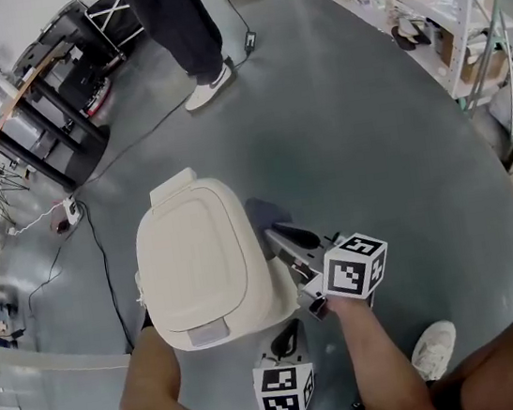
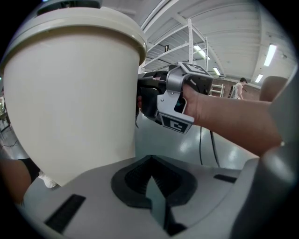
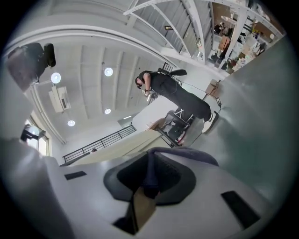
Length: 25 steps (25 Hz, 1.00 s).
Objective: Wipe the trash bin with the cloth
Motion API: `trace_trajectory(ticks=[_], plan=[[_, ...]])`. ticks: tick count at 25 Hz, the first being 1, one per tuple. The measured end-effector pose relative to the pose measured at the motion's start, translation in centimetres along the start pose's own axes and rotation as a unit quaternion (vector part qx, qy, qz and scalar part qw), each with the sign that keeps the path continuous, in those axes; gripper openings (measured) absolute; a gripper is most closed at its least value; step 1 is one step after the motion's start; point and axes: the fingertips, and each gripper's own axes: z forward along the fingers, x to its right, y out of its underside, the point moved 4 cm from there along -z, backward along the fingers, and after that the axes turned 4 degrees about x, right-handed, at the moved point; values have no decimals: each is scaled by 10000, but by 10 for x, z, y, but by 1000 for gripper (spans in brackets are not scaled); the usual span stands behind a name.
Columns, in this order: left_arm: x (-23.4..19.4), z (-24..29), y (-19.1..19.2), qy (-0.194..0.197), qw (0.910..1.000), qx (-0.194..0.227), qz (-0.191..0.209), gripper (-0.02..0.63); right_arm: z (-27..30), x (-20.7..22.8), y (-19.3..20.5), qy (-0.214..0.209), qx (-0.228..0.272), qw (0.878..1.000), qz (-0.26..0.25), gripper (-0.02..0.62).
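cream plastic trash bin point(image 1: 212, 262) with lid down, standing on the grey floor point(image 1: 370, 136), purple-grey cloth point(image 1: 267, 215) pinched tight in the right gripper point(image 1: 280, 239) jaws, bunched just past their tips beside the bin wall, left gripper point(image 1: 287, 337) jaws closed on nothing, bin wall just ahead and left of them

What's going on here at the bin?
A person works a gripper in each hand beside a cream trash bin that stands on the grey floor with its lid down. The right gripper is shut on a dark cloth and holds it at the bin's side wall. The left gripper is shut on nothing, low by the bin's front. Another person stands farther off.
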Motion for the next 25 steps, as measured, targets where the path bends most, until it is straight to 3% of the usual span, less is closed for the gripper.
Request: trace_trajectory(ticks=[25], plan=[[6,14,6,291,9994,-206,-21,-3,-13,84,85,986,-844,9899,576,51]])
